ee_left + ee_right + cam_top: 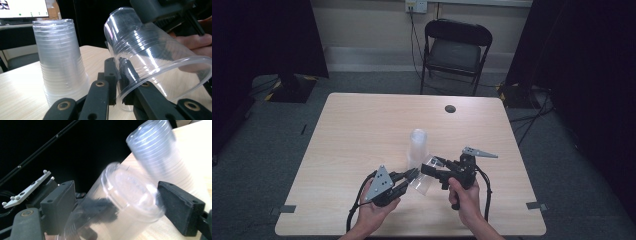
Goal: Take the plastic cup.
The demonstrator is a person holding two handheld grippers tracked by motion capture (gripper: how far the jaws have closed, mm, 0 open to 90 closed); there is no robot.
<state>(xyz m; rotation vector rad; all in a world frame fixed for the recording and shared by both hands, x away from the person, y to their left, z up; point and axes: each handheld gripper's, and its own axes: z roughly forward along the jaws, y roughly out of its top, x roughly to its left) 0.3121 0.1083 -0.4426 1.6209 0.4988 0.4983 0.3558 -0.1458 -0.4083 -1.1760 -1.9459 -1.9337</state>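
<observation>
clear thin-walled plastic cup (155, 62), a single one with fine ribs ringing its upper wall, lies tilted in the air low over the table (362, 125), just in front of the person, its mouth toward the left tool (408, 176) and its flat base toward the right tool (432, 167). in the high view it sits at about six o'clock from the stack of clear plastic cups (416, 146), which stands mouth-down near the table's middle, close by but apart from it.

the left tool is pinched shut on the cup's rim: in the left gripper view one jaw goes inside the mouth and the other stays outside, with the wall nipped between them. the right tool's jaws stand wide apart, one on each side of the cup's base end; in the right gripper view the pads (181, 206) look clear of the wall, though the blur there leaves a light touch open.

by the look of it, this cup weighs almost nothing and will flex or crease under any real squeeze. the smooth wall is likely slick, so a grip on the round body could slide or crush it. the rolled rim looks like the stiffest part, and a gentle pinch there, as the left tool has it, seems the safest hold. it is see-through enough that the jaws show darkly through the wall.
</observation>
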